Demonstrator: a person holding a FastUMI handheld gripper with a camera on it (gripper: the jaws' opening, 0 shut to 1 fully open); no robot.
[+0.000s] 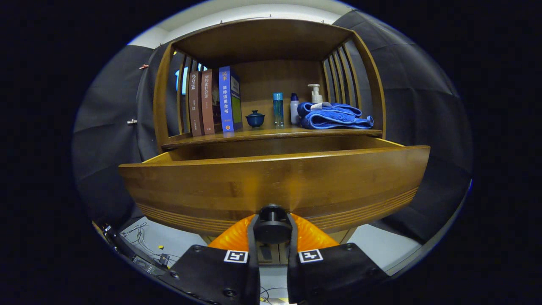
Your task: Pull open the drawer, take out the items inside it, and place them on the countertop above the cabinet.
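The wooden drawer [271, 182] stands pulled out of the cabinet, its front panel close before me. A round dark knob [272, 226] on that front sits between my two fingers, and my gripper [272, 231] is shut on it. The drawer's inside is hidden behind its front panel. Above it runs the wooden countertop [271, 134] of the cabinet, under a shelf hood.
On the countertop stand three books [214, 101] at the left, a small blue lidded cup [255, 119], a clear blue bottle [278, 109], a white bottle [294, 109], a pump bottle [315, 93] and a folded blue towel [334, 117]. Cables [144, 245] lie on the floor lower left.
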